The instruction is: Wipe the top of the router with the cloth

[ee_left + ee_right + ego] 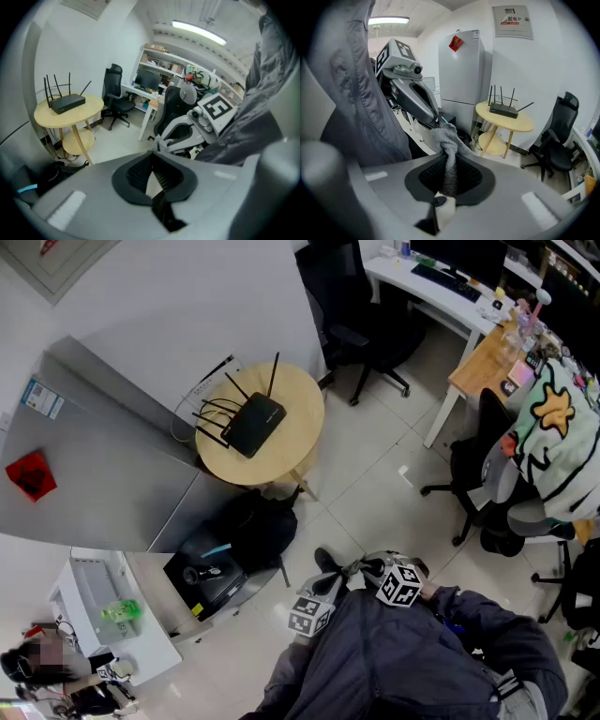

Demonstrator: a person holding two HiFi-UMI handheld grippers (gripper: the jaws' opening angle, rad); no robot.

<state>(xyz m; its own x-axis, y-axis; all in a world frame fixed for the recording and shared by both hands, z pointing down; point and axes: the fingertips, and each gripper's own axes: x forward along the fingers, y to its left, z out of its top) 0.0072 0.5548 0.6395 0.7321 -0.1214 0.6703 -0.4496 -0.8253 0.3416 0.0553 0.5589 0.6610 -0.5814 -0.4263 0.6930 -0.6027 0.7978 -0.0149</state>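
Note:
The black router (251, 423) (68, 103) (503, 110), its antennas up, lies on a round wooden table (300, 399) (89, 114) (526, 123) some way off across the floor. Both grippers hang close to the person's dark jacket. My right gripper (367, 570) (449, 161) is shut on a grey cloth (354, 570) (158, 139) (449, 143), which sticks out past its jaws. My left gripper (330, 585) (152, 157) is shut with nothing in it and points at the right one. Neither gripper is near the router.
A grey fridge (103, 456) (464, 70) stands beside the table. A black bag (248, 526) lies on the floor at the table's foot. Black office chairs (361, 306) (115, 96) (560, 145) and a white desk (441, 296) stand beyond it.

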